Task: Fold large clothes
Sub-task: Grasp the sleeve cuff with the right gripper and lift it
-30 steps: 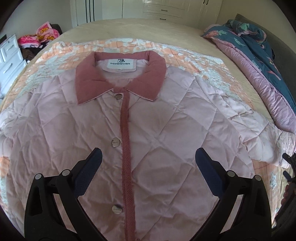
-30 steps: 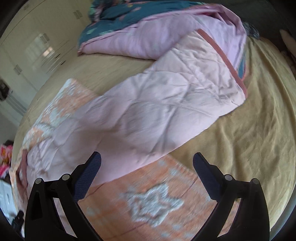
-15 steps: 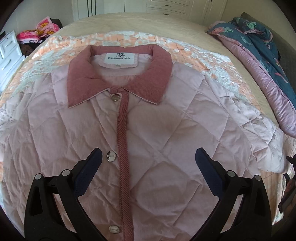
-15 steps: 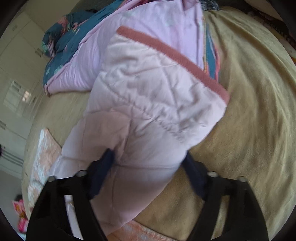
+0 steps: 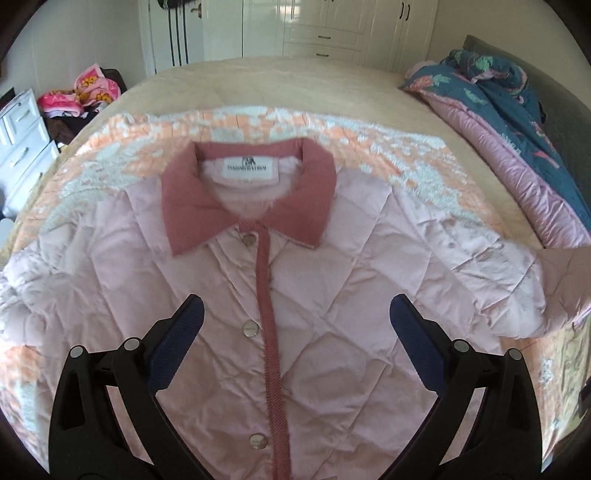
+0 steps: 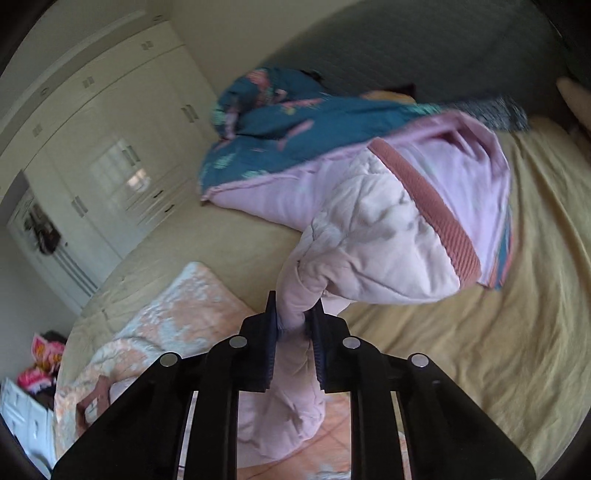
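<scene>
A pale pink quilted jacket (image 5: 332,295) with a dusty-rose collar and snap buttons lies front-up on an orange-and-white blanket (image 5: 388,147). My left gripper (image 5: 295,317) hovers open above its chest, nothing between the fingers. In the right wrist view my right gripper (image 6: 293,317) is shut on the jacket's sleeve (image 6: 369,236), which is bunched between the pads and lifted off the bed. The sleeve's rose cuff (image 6: 428,203) hangs beyond the fingers. In the left wrist view the raised sleeve (image 5: 554,284) shows at the right edge.
A teal floral duvet with pink lining (image 5: 517,122) (image 6: 280,122) is heaped at the bed's right side. The beige bedsheet (image 6: 498,332) spreads around. White wardrobes (image 5: 332,26) line the far wall. A white drawer unit (image 5: 18,140) and bright clothes (image 5: 88,92) sit left.
My right gripper closed on the sleeve and lifted it off the bed, tilting upward. The left gripper stayed open and rose a little, so more of the room shows.
</scene>
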`<state>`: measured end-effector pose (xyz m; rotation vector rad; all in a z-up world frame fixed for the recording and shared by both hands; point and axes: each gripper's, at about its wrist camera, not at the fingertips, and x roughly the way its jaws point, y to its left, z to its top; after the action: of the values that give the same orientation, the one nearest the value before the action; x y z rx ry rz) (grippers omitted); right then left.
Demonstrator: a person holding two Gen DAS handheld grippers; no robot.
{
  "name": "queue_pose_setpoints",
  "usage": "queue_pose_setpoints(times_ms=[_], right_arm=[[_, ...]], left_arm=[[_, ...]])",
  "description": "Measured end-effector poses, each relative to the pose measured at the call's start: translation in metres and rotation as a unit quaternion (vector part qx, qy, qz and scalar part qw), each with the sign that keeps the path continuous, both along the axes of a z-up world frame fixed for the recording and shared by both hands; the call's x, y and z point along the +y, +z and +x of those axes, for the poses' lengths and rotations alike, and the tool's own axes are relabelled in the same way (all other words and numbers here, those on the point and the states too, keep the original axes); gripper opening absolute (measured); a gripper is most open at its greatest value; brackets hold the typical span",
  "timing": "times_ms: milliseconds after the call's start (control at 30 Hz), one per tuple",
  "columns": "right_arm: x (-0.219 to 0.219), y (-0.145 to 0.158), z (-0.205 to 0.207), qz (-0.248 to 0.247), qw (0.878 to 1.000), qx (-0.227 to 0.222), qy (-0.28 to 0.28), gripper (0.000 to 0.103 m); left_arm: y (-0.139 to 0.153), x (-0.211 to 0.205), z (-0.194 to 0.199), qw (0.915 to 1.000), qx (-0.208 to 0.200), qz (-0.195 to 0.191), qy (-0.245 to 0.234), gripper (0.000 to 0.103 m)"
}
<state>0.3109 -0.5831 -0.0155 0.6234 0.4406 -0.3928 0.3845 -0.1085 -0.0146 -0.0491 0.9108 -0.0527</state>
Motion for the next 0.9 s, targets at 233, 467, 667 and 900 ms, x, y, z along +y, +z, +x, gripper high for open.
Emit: queue_pose_setpoints(times_ms=[233,467,667,900], right_arm=[[0.047,0.045,0.000,-0.040,0.998,-0.024,0.048,0.015],[0.097,0.078,0.003,-0.071,0.992,-0.043,0.096,0.015],[0.147,0.103,0.003,-0.092,0.984,-0.058,0.138,0.015],[0.196,0.118,0.009,-0.112,0.975,-0.065,0.181,0.015]], left_arm=[[0.030,0.012,-0.013,0.9994,-0.032,0.015,-0.002,0.095],[0.048,0.031,-0.025,0.9989,-0.046,0.013,0.003,0.095],[0.058,0.055,-0.031,0.9986,-0.051,-0.003,0.012,0.095],[0.067,0.082,-0.036,0.9983,-0.054,-0.012,0.019,0.095]])
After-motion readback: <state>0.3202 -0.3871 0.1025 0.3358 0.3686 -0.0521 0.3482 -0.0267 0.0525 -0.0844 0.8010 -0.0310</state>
